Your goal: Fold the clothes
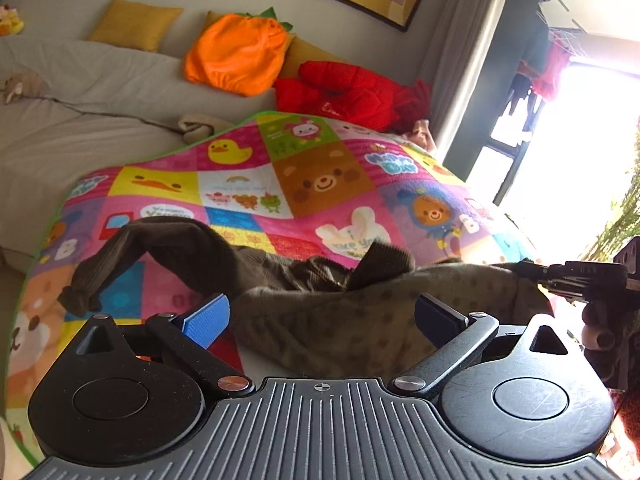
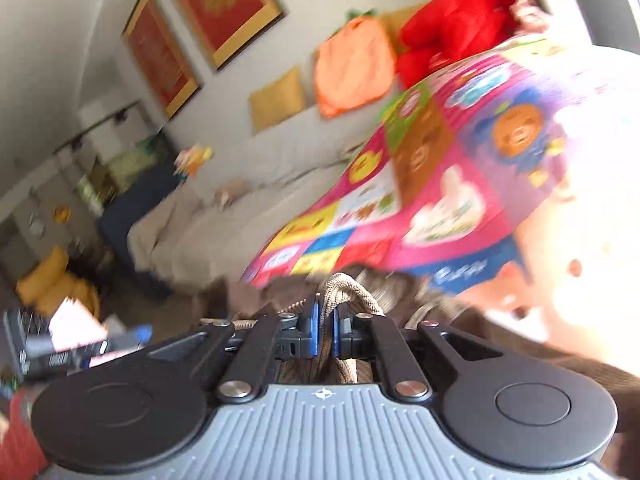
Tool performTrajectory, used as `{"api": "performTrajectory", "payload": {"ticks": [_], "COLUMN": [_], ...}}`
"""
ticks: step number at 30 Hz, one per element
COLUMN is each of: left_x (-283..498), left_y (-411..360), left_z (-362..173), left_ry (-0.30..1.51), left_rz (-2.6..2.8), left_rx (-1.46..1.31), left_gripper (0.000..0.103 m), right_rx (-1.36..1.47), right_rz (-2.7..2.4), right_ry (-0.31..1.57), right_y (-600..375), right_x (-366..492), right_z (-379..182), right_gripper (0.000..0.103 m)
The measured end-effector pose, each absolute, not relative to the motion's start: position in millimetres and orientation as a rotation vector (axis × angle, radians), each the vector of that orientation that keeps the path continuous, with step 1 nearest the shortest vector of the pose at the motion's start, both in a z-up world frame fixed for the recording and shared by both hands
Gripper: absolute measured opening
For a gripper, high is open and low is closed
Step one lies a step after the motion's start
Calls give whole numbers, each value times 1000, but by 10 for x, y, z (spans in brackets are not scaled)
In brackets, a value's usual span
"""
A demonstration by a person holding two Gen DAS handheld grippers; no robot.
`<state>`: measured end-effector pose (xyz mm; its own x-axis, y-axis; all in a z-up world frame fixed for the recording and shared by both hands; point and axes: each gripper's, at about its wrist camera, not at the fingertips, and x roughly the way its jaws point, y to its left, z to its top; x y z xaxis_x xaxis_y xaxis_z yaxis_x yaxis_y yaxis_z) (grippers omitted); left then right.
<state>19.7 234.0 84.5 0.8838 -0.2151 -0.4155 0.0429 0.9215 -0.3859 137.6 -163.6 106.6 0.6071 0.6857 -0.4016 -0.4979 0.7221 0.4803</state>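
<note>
The brown top [image 1: 328, 312] lay bunched on the bright blanket [image 1: 320, 184]. The right gripper [image 2: 325, 332] pinched its edge; the left gripper [image 1: 320, 316] was spread wide. Pulling gently would smooth it best.

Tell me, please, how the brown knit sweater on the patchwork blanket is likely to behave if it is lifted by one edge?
The brown knit sweater will probably flop: its sleeve already droops in an arch. It likely won't slip, since the right gripper pinches ribbed knit. It seems bulky, so the free side may drag over the blanket.
</note>
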Motion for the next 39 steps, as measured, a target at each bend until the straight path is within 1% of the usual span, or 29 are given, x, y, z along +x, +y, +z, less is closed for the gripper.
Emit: {"api": "performTrajectory", "payload": {"ticks": [4,7,9,13,15,17,18,20,23,26,27,28,29,30,32,33,34,35,36,37,39], "left_x": [336,441,519,665,762,858,884,930,1000,1069,1092,1115,1138,1161,1207,1230,1253,1224,1183,1142,1033], "left_y": [2210,2055,1921,1670,1561,1506,1488,1456,1408,1360,1344,1328,1312,1296,1264,1248,1232,1217,1234,1255,1370], "left_z": [736,617,483,217,101,31,25,20,13,5,3,1,-2,-4,-9,-12,-14,72,186,301,632], "left_ry": [512,567,616,672,693,700,695,683,665,646,640,634,628,622,610,603,597,588,576,564,518], "left_rz": [-167,-218,-274,-325,-303,-289,-291,-299,-311,-322,-326,-330,-333,-337,-345,-348,-352,-358,-371,-385,-404], "left_rx": [-370,-348,-338,-274,-206,-175,-172,-169,-165,-161,-160,-159,-157,-156,-153,-152,-151,-146,-160,-177,-243], "left_gripper": [102,102,102,102,102,102,102,102,102,101,97,78,65,55,45,30,18,17,16,16,15], "right_rx": [331,263,211,61,-69,-239,-337,-493,-563,-412,-330,-229,-158,-111,-23,6,23,35,33,30,11], "right_rz": [440,308,264,299,373,445,479,538,568,516,492,472,461,449,426,422,421,423,431,443,479], "right_ry": [605,688,737,676,596,524,505,504,571,599,607,624,639,647,662,672,683,693,700,695,626], "right_y": [-2076,-2219,-2302,-2356,-2319,-2212,-2129,-1963,-1845,-2021,-2126,-2264,-2363,-2433,-2564,-2586,-2576,-2550,-2486,-2424,-2314], "right_x": [1683,1840,1868,1575,1289,999,862,653,547,706,790,897,987,1062,1210,1275,1329,1372,1390,1384,1271], "right_z": [965,672,480,413,507,575,574,508,338,311,321,322,300,263,181,119,68,31,22,49,265], "right_gripper": [6,7,9,22,44,55,58,59,59,59,59,59,59,59,59,58,56,39,14,6,3]}}
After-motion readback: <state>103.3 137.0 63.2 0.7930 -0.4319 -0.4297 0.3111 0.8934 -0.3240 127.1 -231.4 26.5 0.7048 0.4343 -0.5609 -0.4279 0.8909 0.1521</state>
